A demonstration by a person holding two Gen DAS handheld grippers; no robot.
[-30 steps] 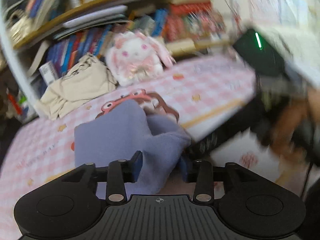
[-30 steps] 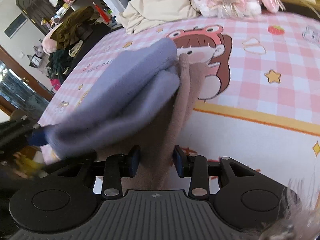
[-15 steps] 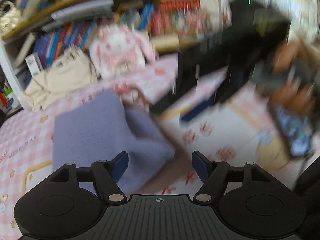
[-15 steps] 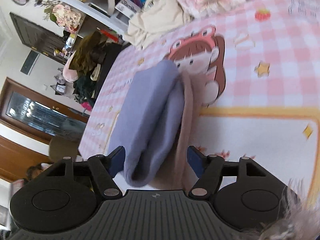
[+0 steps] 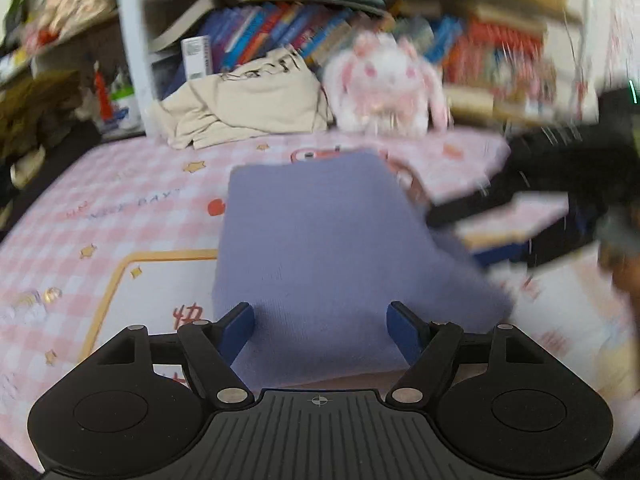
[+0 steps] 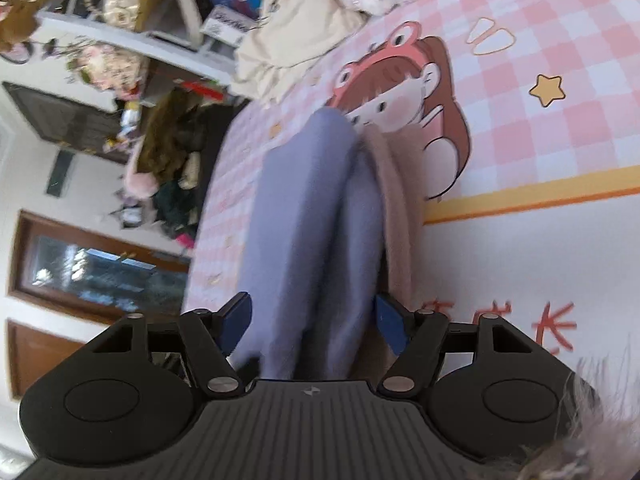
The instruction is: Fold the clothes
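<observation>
A lavender garment (image 5: pixel 320 236) lies folded flat on the pink checked bedsheet (image 5: pixel 120 208). My left gripper (image 5: pixel 320 330) hovers open at its near edge, blue pads apart, nothing held. In the right wrist view the same lavender garment (image 6: pixel 308 220) shows its stacked folds with a tan-pink layer (image 6: pixel 396 208) along the right side. My right gripper (image 6: pixel 314 322) is open, its pads straddling the garment's near end without pinching it. The right gripper (image 5: pixel 500 216) appears blurred at the garment's right edge in the left wrist view.
A cream garment (image 5: pixel 244 108) is heaped at the back beside a white and pink plush rabbit (image 5: pixel 384 88). Bookshelves (image 5: pixel 304 36) rise behind them. The bed's left edge drops to a cluttered floor and a dark door (image 6: pixel 92 268). A cartoon girl print (image 6: pixel 404 92) lies beyond the garment.
Both grippers opened and let go of the lavender garment, which now lies flat and folded. The left gripper swung left; the right gripper tilted and stays at the garment's end.
</observation>
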